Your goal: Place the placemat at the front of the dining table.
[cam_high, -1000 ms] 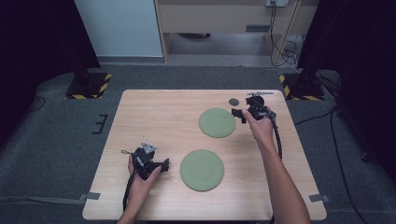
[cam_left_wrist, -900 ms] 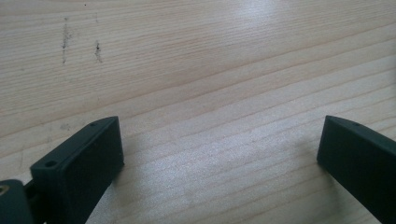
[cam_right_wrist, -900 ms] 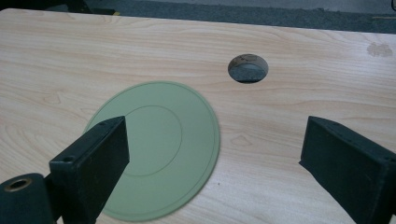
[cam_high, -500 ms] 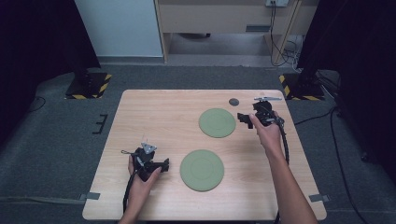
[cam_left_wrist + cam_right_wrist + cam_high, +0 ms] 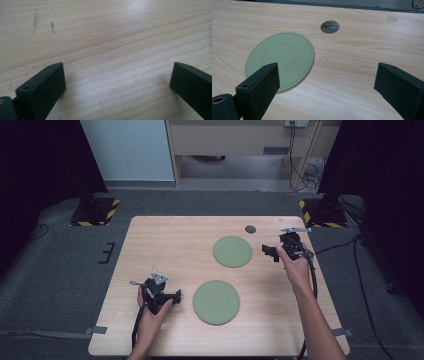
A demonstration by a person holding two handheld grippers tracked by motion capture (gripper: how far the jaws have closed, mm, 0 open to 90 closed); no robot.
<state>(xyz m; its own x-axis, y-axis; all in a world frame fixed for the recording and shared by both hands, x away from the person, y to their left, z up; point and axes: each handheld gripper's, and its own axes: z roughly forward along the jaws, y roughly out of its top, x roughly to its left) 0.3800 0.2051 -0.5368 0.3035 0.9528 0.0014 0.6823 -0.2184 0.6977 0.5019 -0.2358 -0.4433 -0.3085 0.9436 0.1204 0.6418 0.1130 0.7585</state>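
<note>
Two flat green round plates lie on the wooden table [image 5: 170,245]: a far plate [image 5: 232,251] right of centre and a near plate [image 5: 216,301] toward the front. My right gripper [image 5: 269,253] hovers just right of the far plate, open and empty; in the right gripper view that plate [image 5: 280,60] lies ahead of the left jaw. Left of the near plate, my left gripper [image 5: 175,296] stands open close over bare wood [image 5: 112,50], nothing between its jaws.
A round cable hole [image 5: 250,229] pierces the table behind the far plate, also seen as a hole [image 5: 330,26] in the right gripper view. Grey carpet surrounds the table, with black stand bases [image 5: 95,210] at both back corners.
My right gripper has drawn back to the right, away from the far plate, which stays flat on the table. The left gripper has held still.
</note>
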